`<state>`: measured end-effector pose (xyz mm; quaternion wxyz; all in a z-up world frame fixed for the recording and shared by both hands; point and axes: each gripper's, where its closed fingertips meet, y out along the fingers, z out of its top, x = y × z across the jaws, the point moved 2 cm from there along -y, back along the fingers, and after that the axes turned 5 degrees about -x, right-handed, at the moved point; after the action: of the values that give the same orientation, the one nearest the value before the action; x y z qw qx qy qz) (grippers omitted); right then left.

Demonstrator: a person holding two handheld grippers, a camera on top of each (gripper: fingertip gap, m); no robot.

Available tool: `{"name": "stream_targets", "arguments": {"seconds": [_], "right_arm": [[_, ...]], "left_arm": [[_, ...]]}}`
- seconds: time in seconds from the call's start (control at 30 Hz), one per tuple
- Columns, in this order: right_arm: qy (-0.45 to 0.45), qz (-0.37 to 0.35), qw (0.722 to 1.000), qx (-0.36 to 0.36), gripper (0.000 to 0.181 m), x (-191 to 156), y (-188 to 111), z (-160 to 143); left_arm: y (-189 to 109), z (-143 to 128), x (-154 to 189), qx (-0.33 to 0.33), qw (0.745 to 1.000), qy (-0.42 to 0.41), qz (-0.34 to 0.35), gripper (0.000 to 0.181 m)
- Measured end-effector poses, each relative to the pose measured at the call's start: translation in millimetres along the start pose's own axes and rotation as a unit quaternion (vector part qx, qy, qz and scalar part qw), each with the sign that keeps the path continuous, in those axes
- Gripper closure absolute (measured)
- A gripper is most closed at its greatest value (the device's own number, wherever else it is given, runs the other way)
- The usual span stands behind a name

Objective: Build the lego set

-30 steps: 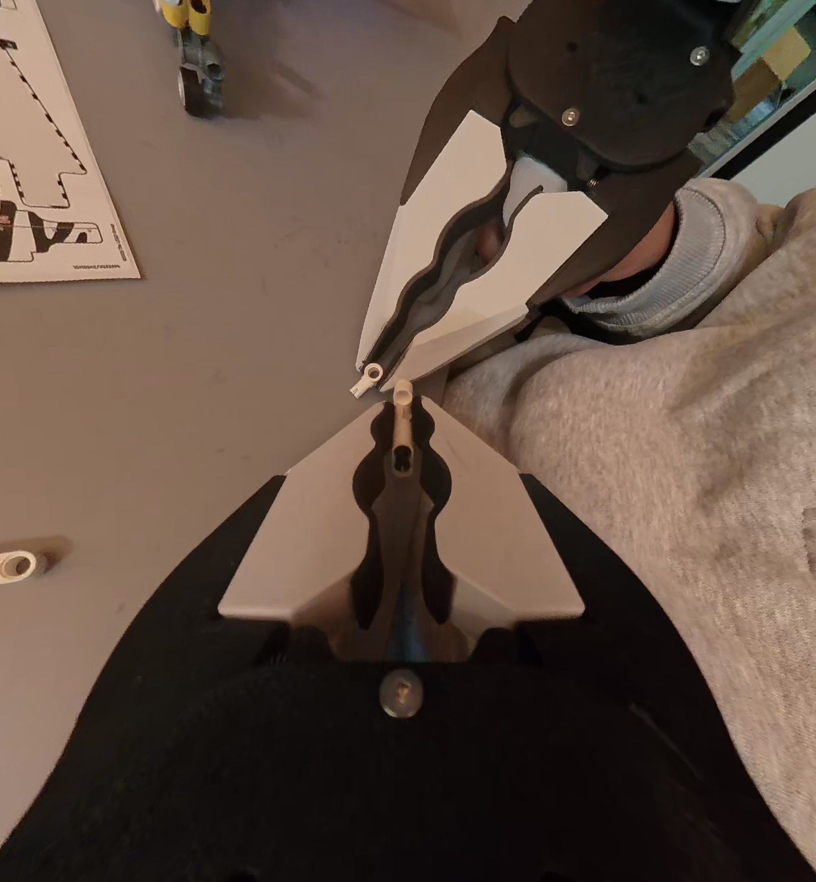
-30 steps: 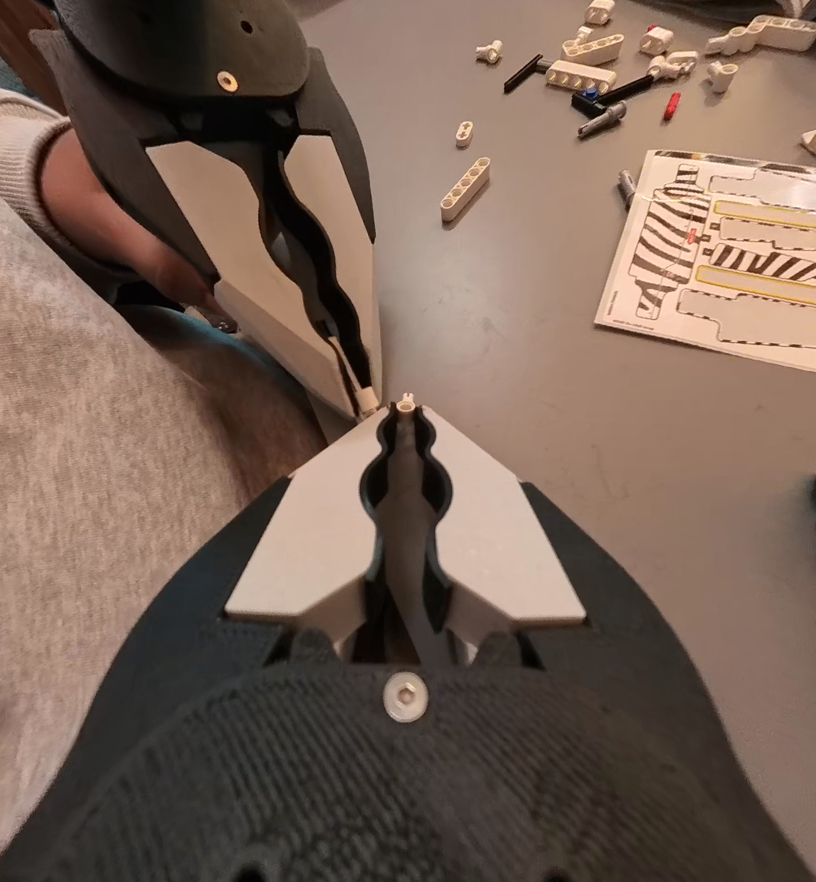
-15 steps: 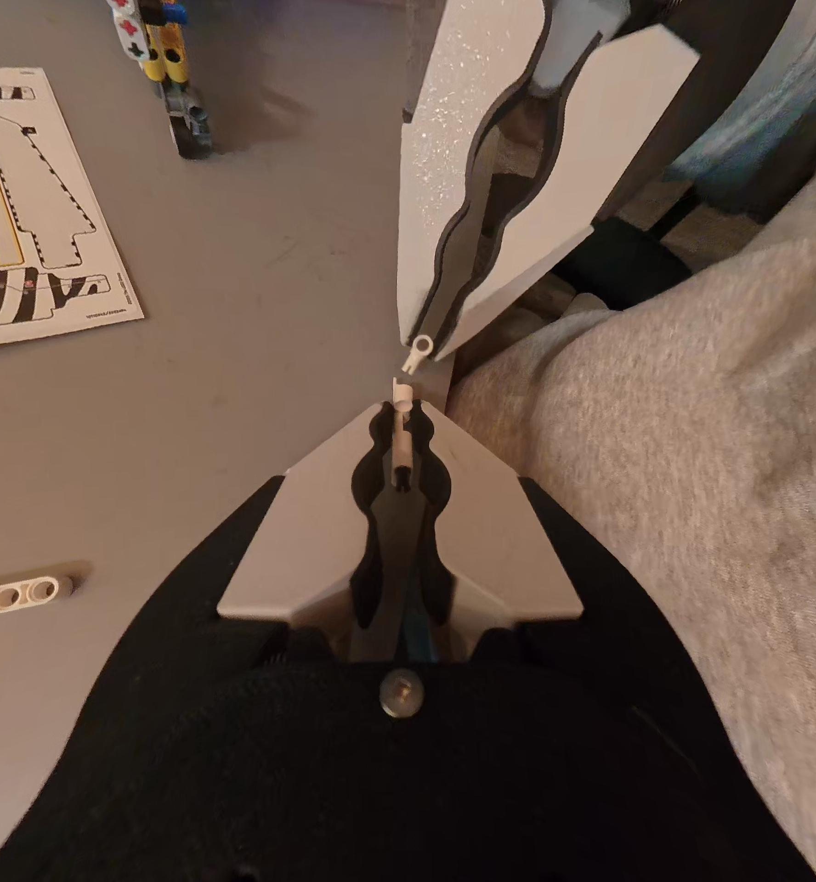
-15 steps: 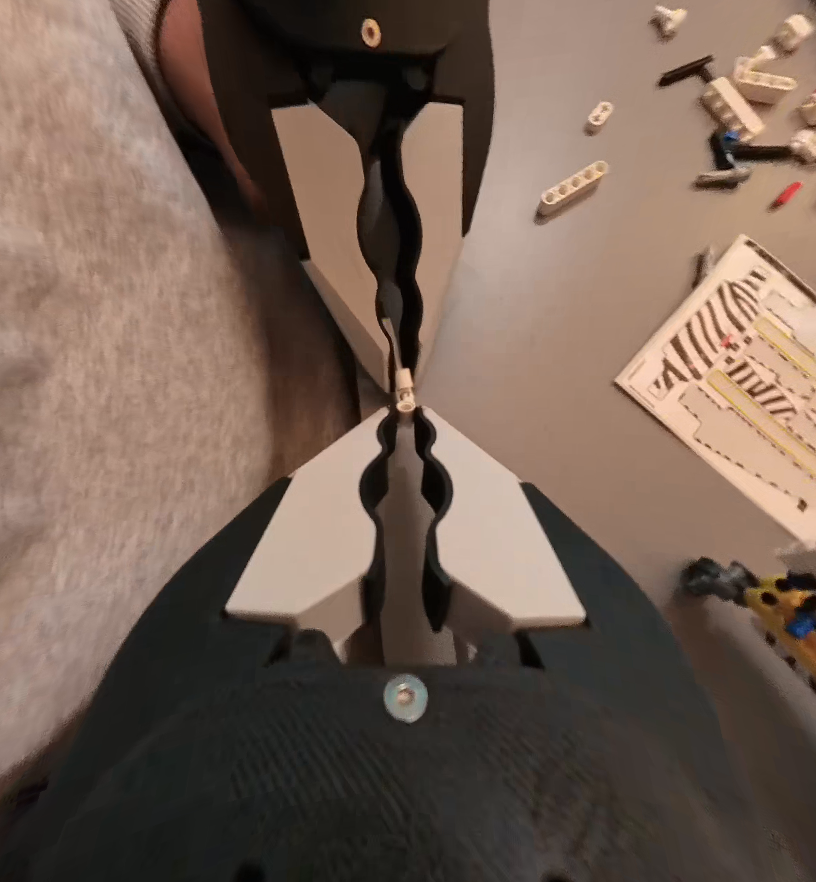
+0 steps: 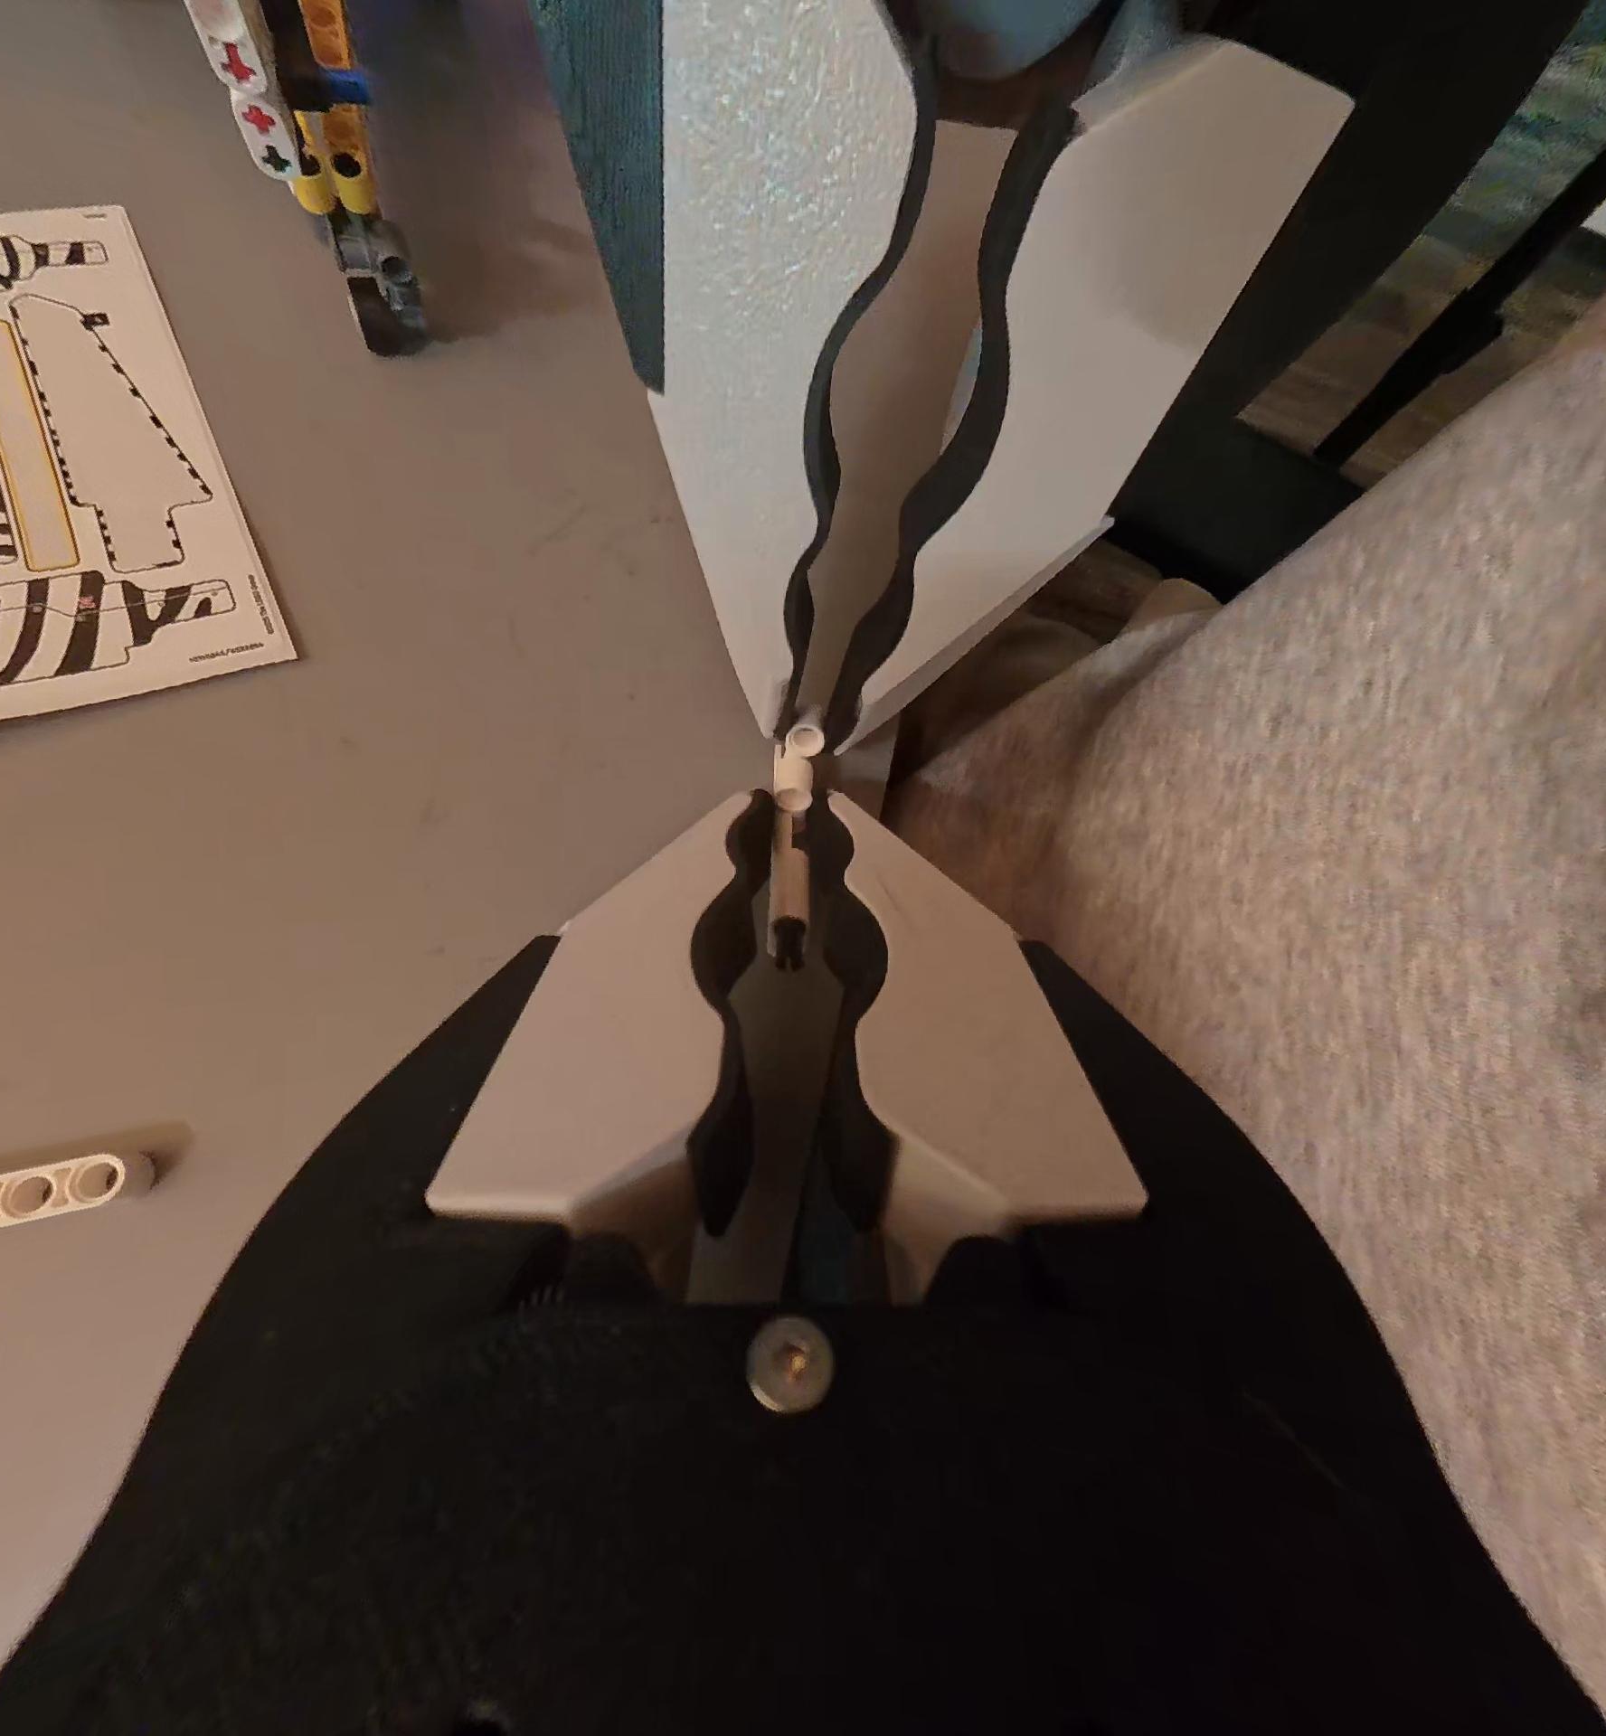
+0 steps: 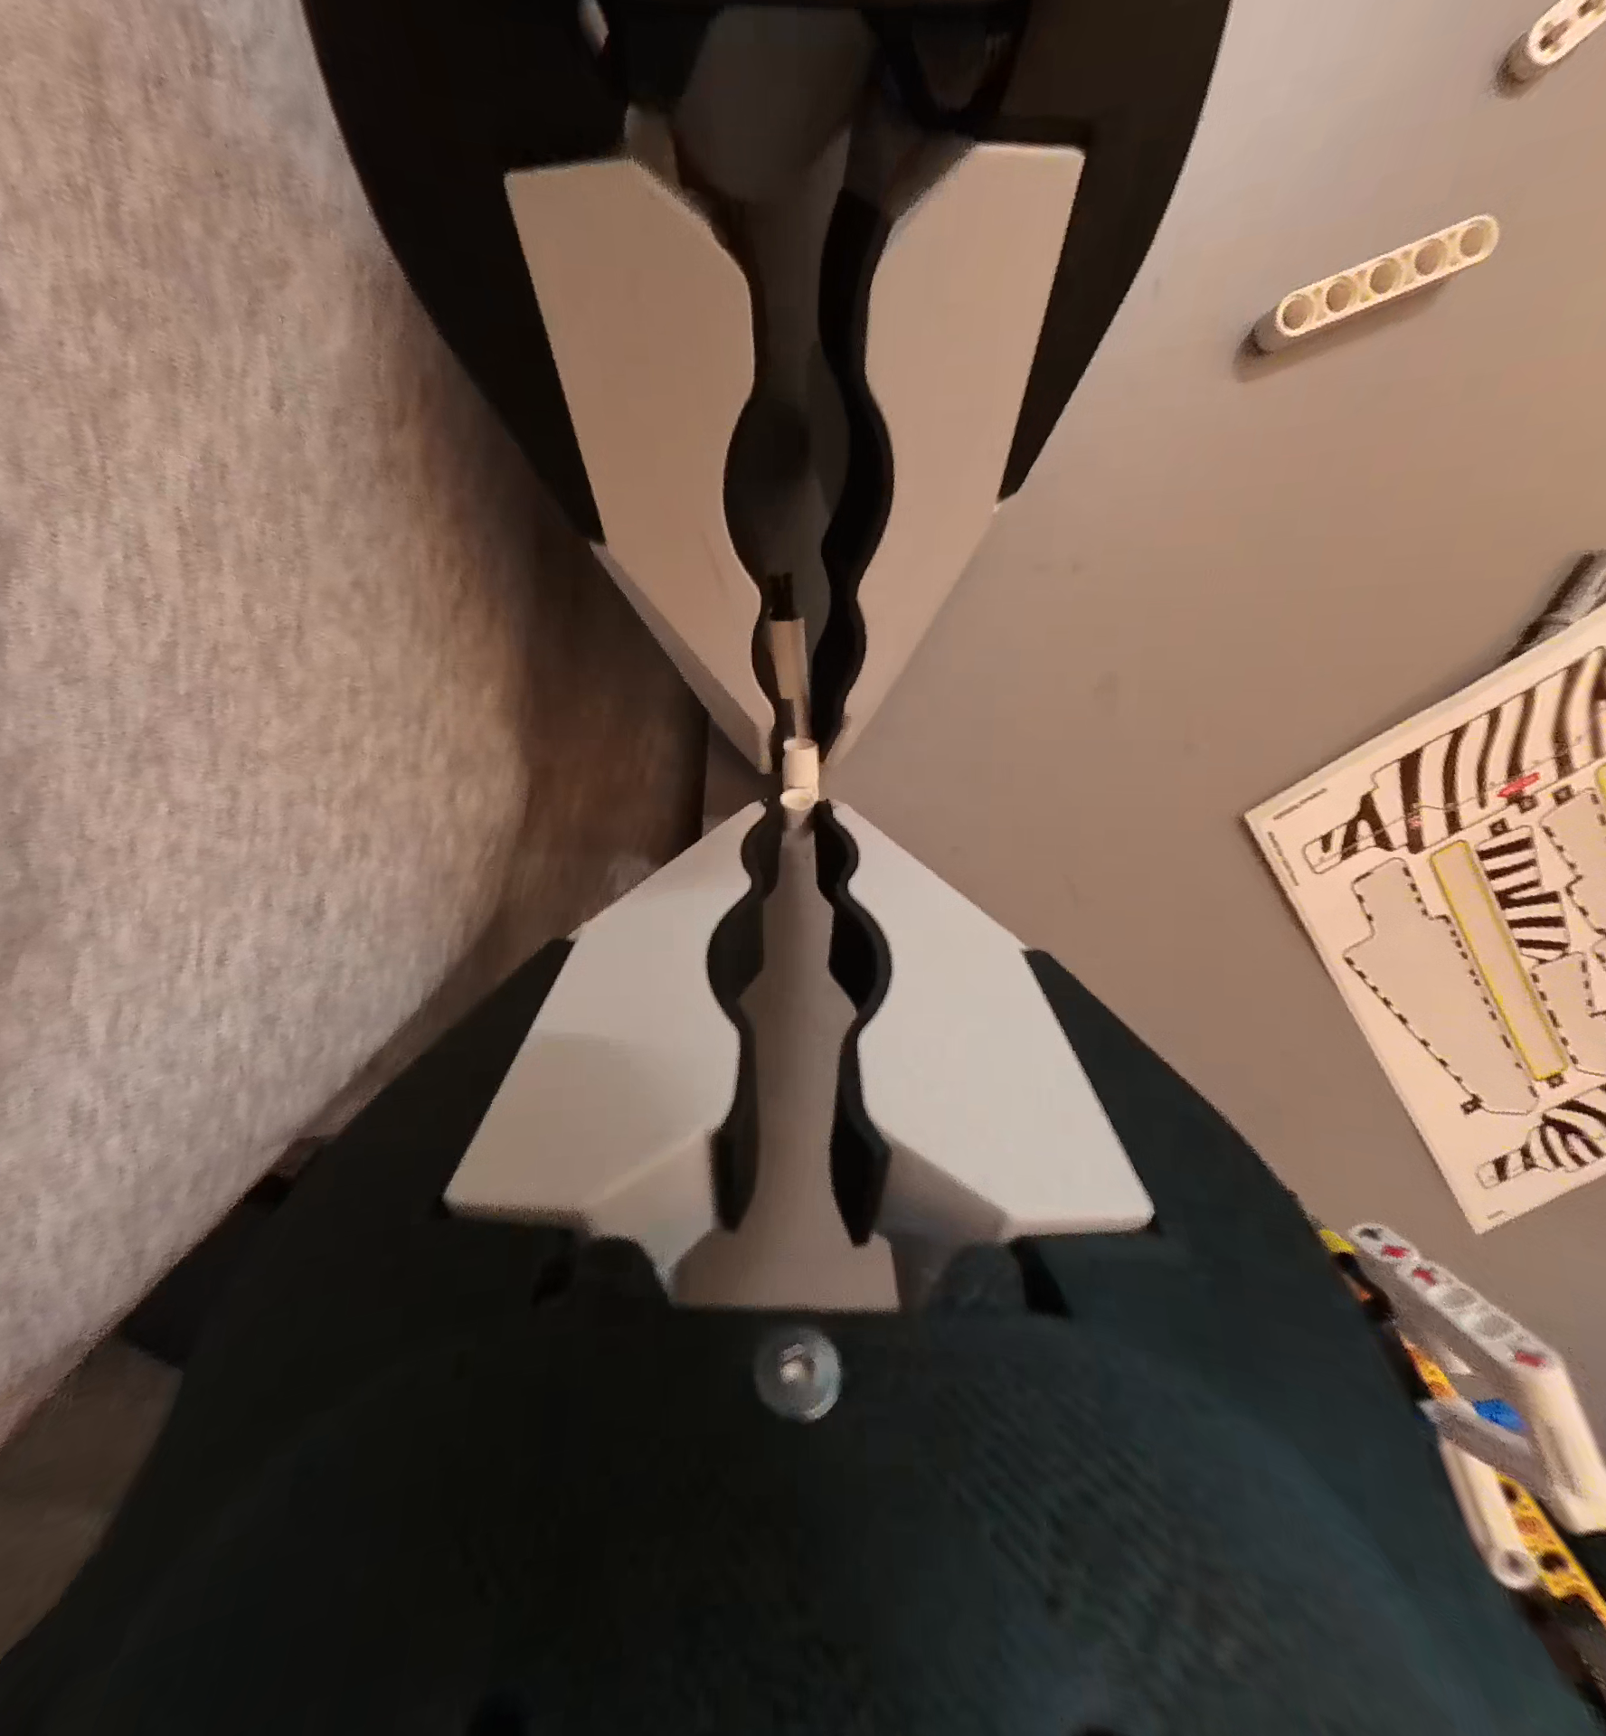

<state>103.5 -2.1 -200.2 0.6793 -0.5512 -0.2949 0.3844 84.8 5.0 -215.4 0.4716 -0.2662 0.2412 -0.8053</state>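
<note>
My left gripper point(image 5: 792, 800) is shut on a thin light-grey rod point(image 5: 788, 883) with a black end and a white tip that sticks out past the fingertips. My right gripper point(image 6: 797, 815) is shut on a small white connector point(image 6: 797, 798). The two grippers face each other tip to tip, just above the grey table point(image 5: 461, 845) at its near edge. The connector point(image 5: 804, 737) touches the rod's white tip, in line with it. In the right wrist view the rod point(image 6: 786, 648) lies between the left gripper's fingers. How far the two pieces are joined is hidden.
A striped sticker sheet point(image 5: 76, 470) point(image 6: 1485, 939) lies on the table. A partly built yellow, white and grey model point(image 5: 311, 141) point(image 6: 1494, 1409) lies past it. White beams point(image 5: 29, 1193) point(image 6: 1382, 282) lie loose. The person's grey sweater point(image 5: 1344, 892) fills the near side. My left and right fingertips are right by each other.
Both grippers have turned to face each other head-on and come closer. The connector, apart from the rod's tip before, now touches it.
</note>
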Motion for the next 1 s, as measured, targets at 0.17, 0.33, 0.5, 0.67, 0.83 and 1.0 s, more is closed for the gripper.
{"name": "stream_targets", "arguments": {"seconds": [0.17,0.33,0.5,0.67,0.83,1.0], "right_arm": [[0.009,0.024,1.000,0.001,0.176,1.9,-0.3,1.7],[0.026,0.056,0.998,0.012,0.176,3.6,-0.3,2.7],[0.015,0.061,0.998,0.005,0.176,5.1,0.1,4.0],[0.009,0.071,0.997,0.005,0.176,5.5,0.2,3.7],[-0.010,0.078,0.997,0.002,0.176,5.7,0.3,4.1],[-0.025,0.077,0.997,0.011,0.176,5.5,0.3,3.7]], "left_arm": [[0.2,-0.2,-0.1,0.000,1.000,0.005,0.006,0.176],[0.2,-0.4,-0.3,0.000,1.000,0.006,0.008,0.176],[0.4,-0.6,-0.5,-0.002,1.000,0.008,0.011,0.176],[0.4,-0.6,-0.5,-0.001,1.000,0.006,0.010,0.176],[0.4,-0.6,-0.6,-0.001,1.000,0.004,0.008,0.176],[0.3,-0.7,-0.7,-0.001,1.000,0.003,0.007,0.175]]}}
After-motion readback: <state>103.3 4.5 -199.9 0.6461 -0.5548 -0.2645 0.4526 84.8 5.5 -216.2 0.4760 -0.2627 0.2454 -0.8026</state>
